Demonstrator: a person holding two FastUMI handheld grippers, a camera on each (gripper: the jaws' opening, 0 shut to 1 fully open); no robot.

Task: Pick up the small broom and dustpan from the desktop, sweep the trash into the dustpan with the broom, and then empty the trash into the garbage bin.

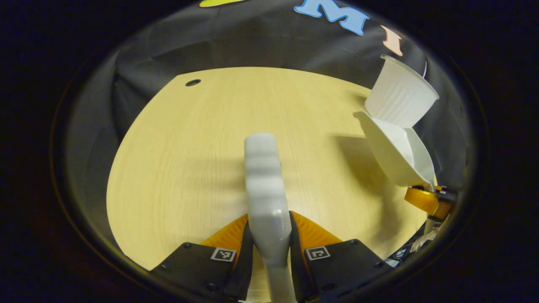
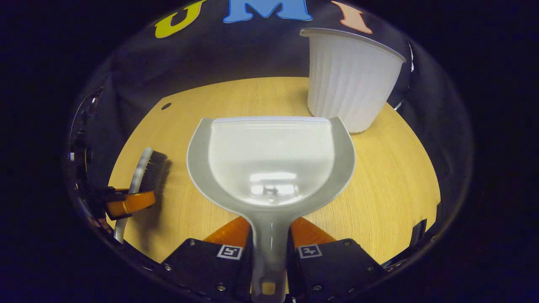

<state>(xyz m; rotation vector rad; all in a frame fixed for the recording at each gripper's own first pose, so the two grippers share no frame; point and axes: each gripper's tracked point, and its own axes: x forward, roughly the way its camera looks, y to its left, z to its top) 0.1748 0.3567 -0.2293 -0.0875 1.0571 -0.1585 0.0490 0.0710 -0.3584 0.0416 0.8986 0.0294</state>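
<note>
In the left gripper view my left gripper (image 1: pixel 269 235) is shut on the small grey broom (image 1: pixel 264 185), whose back runs forward over the wooden desktop (image 1: pixel 189 160). At that view's right edge the grey dustpan (image 1: pixel 396 151) hangs tilted beside the white ribbed garbage bin (image 1: pixel 400 99), held by the right gripper (image 1: pixel 429 200). In the right gripper view my right gripper (image 2: pixel 269 242) is shut on the dustpan's handle; the dustpan (image 2: pixel 271 162) lies level and holds no visible trash. The bin (image 2: pixel 351 78) stands just beyond its front right corner. The broom (image 2: pixel 145 170), bristles dark, shows at the left in the left gripper (image 2: pixel 126 204).
A small round hole (image 1: pixel 193 82) marks the desktop's far left corner. The black cloth wall (image 1: pixel 252 46) rises right behind the desk and wraps its sides. The bin stands near the desk's far right edge.
</note>
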